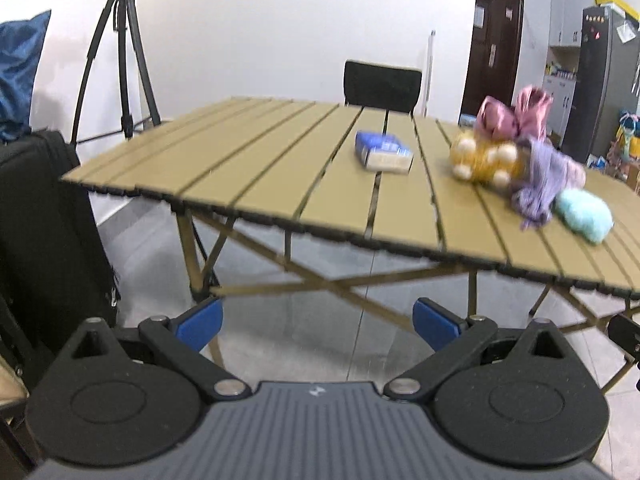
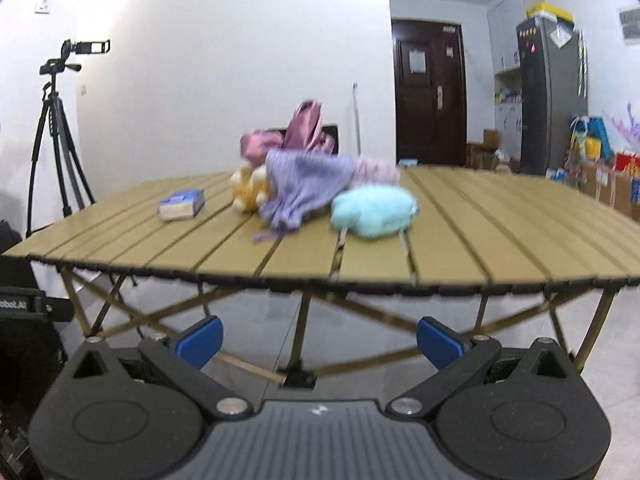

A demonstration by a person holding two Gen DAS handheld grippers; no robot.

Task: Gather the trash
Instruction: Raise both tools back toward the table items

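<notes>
My left gripper (image 1: 318, 326) hangs below the near edge of the slatted table (image 1: 248, 168), its blue pads spread wide with nothing between them. My right gripper (image 2: 319, 342) is the same: jaws wide apart, empty, held low in front of the table edge.

The things on the table lie well ahead of and above both pairs of jaws. A small blue and white box (image 1: 383, 155) rests flat near the middle of the top, apart from the rest. To its right is a cluster: a yellow stuffed toy (image 1: 482, 158), a lilac knitted cloth (image 1: 538, 178) draped partly over it, a pink satin cloth (image 1: 516, 114) behind, and a pale blue fluffy lump (image 1: 585, 215) closest to the near edge. From the right view, that pale blue lump (image 2: 374, 210) sits almost straight ahead of my jaws, just beside the lilac cloth (image 2: 308, 184), with the box (image 2: 182, 204) off to the left. Everything is motion-blurred.
</notes>
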